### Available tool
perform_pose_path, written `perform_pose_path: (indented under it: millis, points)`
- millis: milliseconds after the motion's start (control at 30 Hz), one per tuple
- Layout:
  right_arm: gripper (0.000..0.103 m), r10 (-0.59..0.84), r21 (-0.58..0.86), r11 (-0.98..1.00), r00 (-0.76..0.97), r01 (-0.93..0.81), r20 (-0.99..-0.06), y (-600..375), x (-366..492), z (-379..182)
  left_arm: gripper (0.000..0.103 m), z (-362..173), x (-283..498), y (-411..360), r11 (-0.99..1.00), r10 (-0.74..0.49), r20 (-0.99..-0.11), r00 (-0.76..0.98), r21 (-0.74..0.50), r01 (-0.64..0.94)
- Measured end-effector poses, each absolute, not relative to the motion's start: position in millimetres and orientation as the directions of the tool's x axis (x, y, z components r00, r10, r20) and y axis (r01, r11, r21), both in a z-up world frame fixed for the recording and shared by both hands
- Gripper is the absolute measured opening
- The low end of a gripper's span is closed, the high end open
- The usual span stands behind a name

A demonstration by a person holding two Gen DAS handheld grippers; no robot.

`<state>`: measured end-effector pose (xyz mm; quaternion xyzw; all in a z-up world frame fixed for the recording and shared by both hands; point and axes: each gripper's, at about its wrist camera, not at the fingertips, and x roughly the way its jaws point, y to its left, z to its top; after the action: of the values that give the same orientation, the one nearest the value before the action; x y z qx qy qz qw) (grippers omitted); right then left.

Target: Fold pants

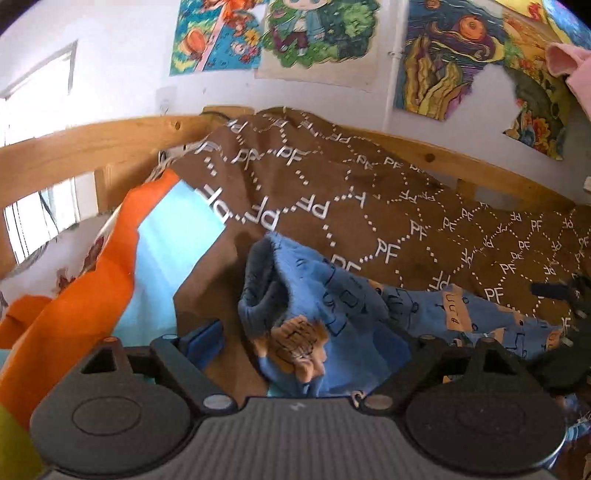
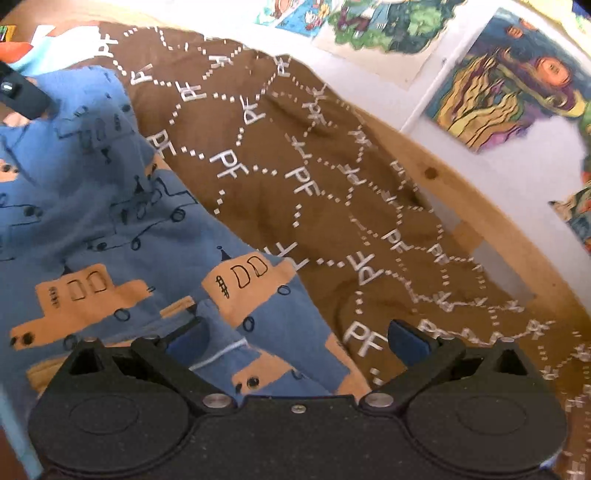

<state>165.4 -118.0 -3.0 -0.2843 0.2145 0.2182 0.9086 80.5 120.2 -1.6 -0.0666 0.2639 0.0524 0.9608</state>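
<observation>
The pants (image 1: 325, 302) are blue with tan vehicle prints and lie bunched on a brown blanket. In the left wrist view my left gripper (image 1: 314, 343) is open, its fingers wide apart on either side of the rumpled waist end. In the right wrist view the pants (image 2: 110, 221) spread across the left half. My right gripper (image 2: 295, 339) is open, with a pant-leg edge lying between its blue pads (image 2: 408, 341). The left gripper's black finger (image 2: 22, 96) shows at the upper left, touching the pants. The right gripper shows at the right edge of the left wrist view (image 1: 565, 295).
The brown blanket (image 1: 369, 206) with white "PF" lettering covers the bed. An orange cloth (image 1: 92, 288) and a light blue sheet (image 1: 173, 236) lie to the left. A wooden bed rail (image 1: 92, 144) runs behind, under a wall with colourful posters (image 1: 314, 33).
</observation>
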Motion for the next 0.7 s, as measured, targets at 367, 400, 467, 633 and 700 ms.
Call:
perform_pose_path:
  millis: [367, 400, 467, 633, 700]
  points:
    - [0.102, 0.288, -0.391, 0.744, 0.788, -0.542, -0.544, -108, 108, -17, 0.033, -3, 93, 132, 0.962, 0.122, -0.552, 0.825, -0.14, -0.236]
    - [0.102, 0.283, -0.403, 0.741, 0.794, -0.537, -0.538, -106, 106, -22, 0.031, -4, 94, 130, 0.959, 0.141, -0.56, 0.816, -0.127, -0.253]
    - [0.102, 0.282, -0.382, 0.763, 0.8, -0.521, -0.529, -106, 106, -24, 0.027, -3, 94, 122, 0.958, 0.178, -0.56, 0.809, -0.088, -0.272]
    - [0.102, 0.287, -0.345, 0.784, 0.794, -0.516, -0.535, -109, 109, -26, 0.022, -1, 98, 105, 0.957, 0.24, -0.564, 0.79, 0.002, -0.29]
    - [0.102, 0.289, -0.34, 0.785, 0.792, -0.517, -0.537, -109, 110, -26, 0.022, 1, 99, 102, 0.955, 0.248, -0.567, 0.785, 0.005, -0.297]
